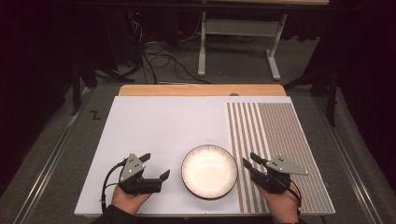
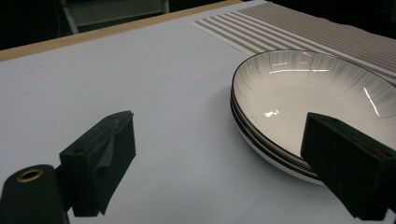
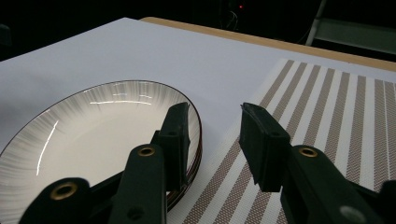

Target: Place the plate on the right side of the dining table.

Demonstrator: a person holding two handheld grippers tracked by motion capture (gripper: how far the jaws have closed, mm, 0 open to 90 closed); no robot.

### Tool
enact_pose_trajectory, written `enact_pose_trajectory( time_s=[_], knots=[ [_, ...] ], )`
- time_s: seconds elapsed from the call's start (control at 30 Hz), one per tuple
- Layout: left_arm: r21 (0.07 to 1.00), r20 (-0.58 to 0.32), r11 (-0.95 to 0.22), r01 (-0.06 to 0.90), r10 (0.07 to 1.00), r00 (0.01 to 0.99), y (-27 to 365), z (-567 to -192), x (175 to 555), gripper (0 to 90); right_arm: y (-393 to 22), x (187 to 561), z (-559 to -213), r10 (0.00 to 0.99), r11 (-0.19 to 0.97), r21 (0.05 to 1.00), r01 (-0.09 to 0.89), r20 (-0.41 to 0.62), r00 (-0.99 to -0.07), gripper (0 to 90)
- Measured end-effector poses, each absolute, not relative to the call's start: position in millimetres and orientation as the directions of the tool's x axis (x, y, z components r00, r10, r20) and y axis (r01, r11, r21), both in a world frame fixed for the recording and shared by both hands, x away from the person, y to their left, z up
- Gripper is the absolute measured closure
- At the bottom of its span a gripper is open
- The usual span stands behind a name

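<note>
Probably the white glazed ceramic plates (image 1: pixel 209 171), stacked, are heavy, slippery and fragile; I would grip their rim. My left gripper (image 1: pixel 155 167) stands wide open, my right gripper (image 3: pixel 215 135) half-closed on nothing.

Plate stack (image 3: pixel 93 135) cropped, count unclear

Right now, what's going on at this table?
A person holds a two-jaw gripper in each hand on either side of a stack of shallow white plates on a white board. The left gripper sits left of the stack with jaws wide open, holding nothing. The right gripper is at the stack's right rim, one jaw over the rim and the other outside above the striped mat. Its jaws are partly closed but show a gap and do not yet pinch the rim.
</note>
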State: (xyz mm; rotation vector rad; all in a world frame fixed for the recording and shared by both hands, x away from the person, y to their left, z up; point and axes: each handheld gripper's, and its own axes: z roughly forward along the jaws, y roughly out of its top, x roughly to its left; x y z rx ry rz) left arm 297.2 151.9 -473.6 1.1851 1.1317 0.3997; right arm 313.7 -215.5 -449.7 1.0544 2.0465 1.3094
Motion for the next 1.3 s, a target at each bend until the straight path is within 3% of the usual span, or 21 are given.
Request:
enact_pose_trajectory(
  time_s=[0.2, 0.6, 1.3],
  knots=[
    [0.876, -0.480, 0.383, 0.294, 0.761, 0.438, 151, -475, 297, 10.8, -208, 318, -452, 0.804, 0.254, 0.898, 0.359, 0.010, -0.594, 70.3],
    [0.869, -0.493, 0.399, 0.292, 0.752, 0.438, 153, -474, 297, 10.9, -192, 333, -460, 0.811, 0.250, 0.876, 0.412, 0.043, -0.584, 90.0],
    [0.865, -0.500, 0.402, 0.302, 0.746, 0.439, 152, -476, 298, 11.3, -204, 327, -485, 0.817, 0.254, 0.838, 0.483, 0.081, -0.571, 90.0]
  ],
)
